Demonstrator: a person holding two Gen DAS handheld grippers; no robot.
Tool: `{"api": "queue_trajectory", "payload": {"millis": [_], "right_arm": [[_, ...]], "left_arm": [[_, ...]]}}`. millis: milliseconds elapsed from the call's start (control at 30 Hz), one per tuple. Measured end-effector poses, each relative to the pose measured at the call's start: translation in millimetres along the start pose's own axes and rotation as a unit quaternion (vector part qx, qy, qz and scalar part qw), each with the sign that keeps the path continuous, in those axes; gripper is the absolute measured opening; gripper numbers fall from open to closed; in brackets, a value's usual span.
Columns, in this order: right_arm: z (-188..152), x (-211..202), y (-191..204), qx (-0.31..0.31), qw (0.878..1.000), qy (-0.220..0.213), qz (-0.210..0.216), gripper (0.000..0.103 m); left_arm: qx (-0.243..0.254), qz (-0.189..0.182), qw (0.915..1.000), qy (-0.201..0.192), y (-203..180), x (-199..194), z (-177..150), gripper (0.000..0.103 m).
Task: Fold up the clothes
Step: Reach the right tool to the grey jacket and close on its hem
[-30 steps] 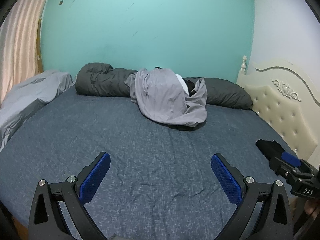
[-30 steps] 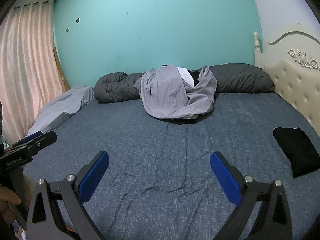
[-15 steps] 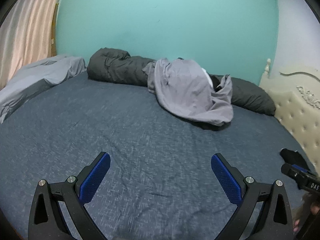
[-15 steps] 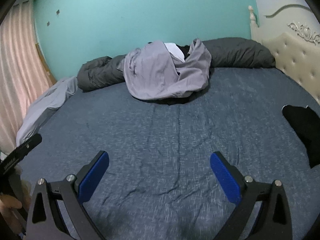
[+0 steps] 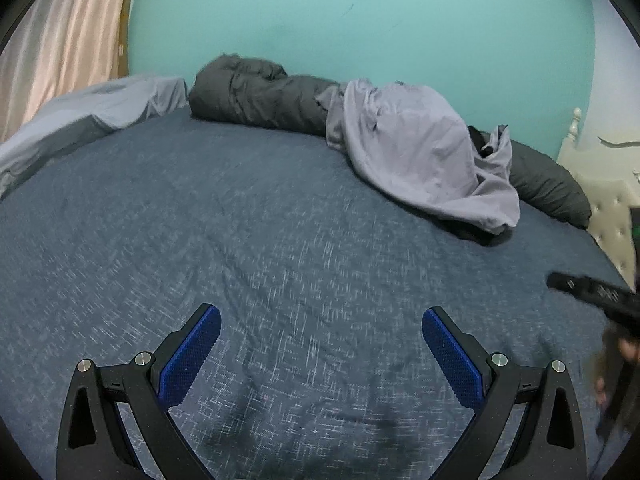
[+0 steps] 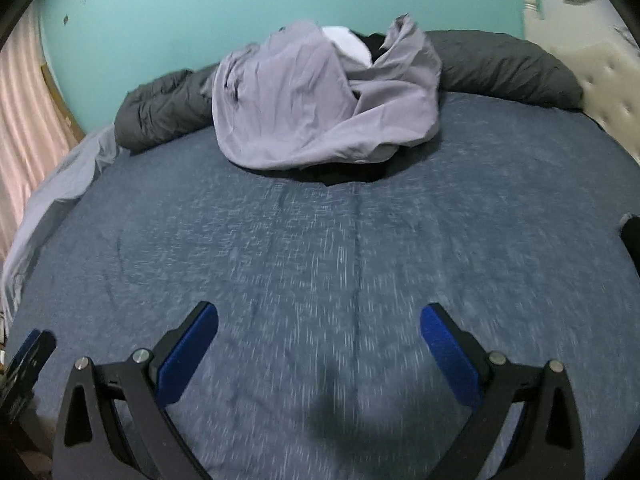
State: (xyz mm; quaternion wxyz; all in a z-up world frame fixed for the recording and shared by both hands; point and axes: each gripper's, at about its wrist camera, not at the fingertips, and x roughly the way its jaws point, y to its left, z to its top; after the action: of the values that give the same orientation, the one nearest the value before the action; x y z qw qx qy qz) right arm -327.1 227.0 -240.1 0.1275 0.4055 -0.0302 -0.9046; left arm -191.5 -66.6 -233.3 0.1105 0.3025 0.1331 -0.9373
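A crumpled pale grey garment (image 5: 420, 152) (image 6: 316, 104) lies heaped at the far side of the blue bed (image 5: 280, 240) (image 6: 340, 248), over something black and something white. A black garment (image 6: 632, 240) shows only at the right edge of the right wrist view. My left gripper (image 5: 320, 324) hangs open over bare sheet, well short of the heap. My right gripper (image 6: 318, 320) is open too, empty, low over the sheet and facing the heap. The right gripper's tip (image 5: 588, 290) appears at the right of the left wrist view, and the left gripper's tip (image 6: 28, 356) at the lower left of the right wrist view.
A dark grey rolled duvet (image 5: 260, 96) (image 6: 504, 68) runs along the teal wall behind the heap. A light grey sheet (image 5: 92, 116) (image 6: 56, 192) drapes the bed's left side by a pink curtain (image 5: 68, 32). A cream tufted headboard (image 5: 612, 208) (image 6: 600, 76) bounds the right.
Both grippers have moved forward and lower over the bed toward the grey heap, which looks larger now. The black garment has slid out to the right edge. Both stayed open.
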Motion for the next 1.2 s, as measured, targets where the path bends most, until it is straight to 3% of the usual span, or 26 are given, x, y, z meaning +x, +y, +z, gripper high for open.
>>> {"api": "queue_trajectory", "payload": {"millis": [200, 400, 700, 967, 1000, 1100, 1167, 1200], "right_arm": [[31.6, 55.7, -1.1, 0.001, 1.0, 0.014, -0.006, 0.102], [64.4, 102.7, 8.4, -0.025, 0.999, 0.004, -0.026, 0.102], [108.8, 157.1, 2.5, -0.033, 0.997, -0.014, -0.07, 0.102], [130.2, 195.8, -1.3, -0.038, 0.996, -0.014, -0.082, 0.101], [131.9, 199.5, -3.5, -0.032, 0.996, -0.011, -0.08, 0.099], [135.6, 207.5, -6.8, -0.023, 0.997, -0.007, -0.068, 0.076], [138.5, 211.6, -12.1, 0.003, 0.999, 0.002, -0.047, 0.045], [139.2, 208.8, -17.0, 0.021, 0.999, -0.002, -0.036, 0.036]], "left_arm": [[-0.041, -0.003, 0.9989, 0.02, 27.2, 18.4, 2.7, 0.103], [-0.066, 0.02, 0.9976, 0.011, 49.6, 27.7, 11.9, 0.103], [-0.071, 0.043, 0.9965, 0.012, 71.0, 38.5, 9.1, 0.103], [-0.068, 0.041, 0.9967, 0.02, 72.0, 45.2, 2.7, 0.103], [-0.068, 0.039, 0.9967, 0.022, 72.4, 46.6, 2.3, 0.103], [-0.07, 0.035, 0.9965, 0.03, 73.9, 51.2, 1.2, 0.103], [-0.07, 0.041, 0.9963, 0.028, 75.7, 50.8, 1.3, 0.103], [-0.071, 0.044, 0.9962, 0.025, 76.8, 50.2, 2.0, 0.103]]}}
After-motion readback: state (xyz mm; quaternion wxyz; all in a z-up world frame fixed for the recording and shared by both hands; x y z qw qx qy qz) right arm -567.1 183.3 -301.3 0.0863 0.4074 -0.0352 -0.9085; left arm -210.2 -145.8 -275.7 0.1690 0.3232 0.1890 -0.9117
